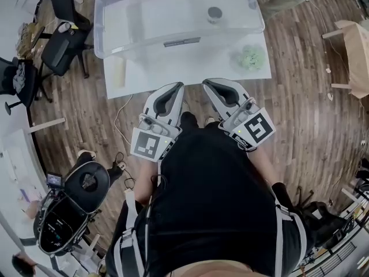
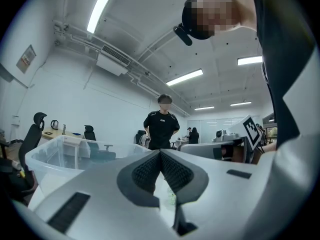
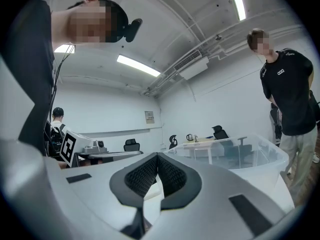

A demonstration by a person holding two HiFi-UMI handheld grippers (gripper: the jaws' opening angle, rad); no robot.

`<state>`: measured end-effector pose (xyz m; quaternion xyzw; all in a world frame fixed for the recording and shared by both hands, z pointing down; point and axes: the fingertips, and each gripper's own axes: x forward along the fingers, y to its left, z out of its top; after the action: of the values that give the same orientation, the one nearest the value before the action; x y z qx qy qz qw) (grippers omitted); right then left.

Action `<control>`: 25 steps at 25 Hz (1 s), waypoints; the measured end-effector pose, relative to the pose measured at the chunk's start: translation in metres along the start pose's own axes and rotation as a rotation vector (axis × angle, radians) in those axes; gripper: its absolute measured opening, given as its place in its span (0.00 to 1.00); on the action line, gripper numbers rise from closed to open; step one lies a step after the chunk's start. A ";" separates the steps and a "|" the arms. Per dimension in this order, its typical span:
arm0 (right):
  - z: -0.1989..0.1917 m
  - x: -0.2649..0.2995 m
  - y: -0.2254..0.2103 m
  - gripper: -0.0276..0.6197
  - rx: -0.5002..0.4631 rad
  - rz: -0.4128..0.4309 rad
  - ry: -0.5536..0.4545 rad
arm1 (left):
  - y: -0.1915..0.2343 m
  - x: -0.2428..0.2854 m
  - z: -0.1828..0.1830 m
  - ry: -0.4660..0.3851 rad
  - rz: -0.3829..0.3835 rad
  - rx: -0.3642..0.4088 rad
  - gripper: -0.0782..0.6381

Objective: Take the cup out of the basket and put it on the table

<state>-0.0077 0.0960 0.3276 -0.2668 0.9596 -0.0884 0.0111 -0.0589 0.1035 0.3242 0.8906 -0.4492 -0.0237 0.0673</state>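
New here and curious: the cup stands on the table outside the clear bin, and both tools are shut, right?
No: the head view shows the cup inside the clear bin, not on the table. The left tool and right tool are shut.

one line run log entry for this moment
task: not started | left gripper: shut, empty | right gripper: shut, empty | cup: in basket

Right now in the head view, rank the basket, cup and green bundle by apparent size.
1. basket, by far the largest
2. green bundle
3. cup, clearly smaller
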 end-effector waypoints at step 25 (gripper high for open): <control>0.005 0.071 -0.060 0.07 0.014 -0.052 0.012 | 0.077 0.053 -0.006 0.029 -0.056 -0.052 0.13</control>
<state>-0.0376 0.0083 0.3353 -0.2909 0.9518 -0.0968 0.0047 -0.0879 0.0160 0.3416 0.9011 -0.4222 -0.0243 0.0962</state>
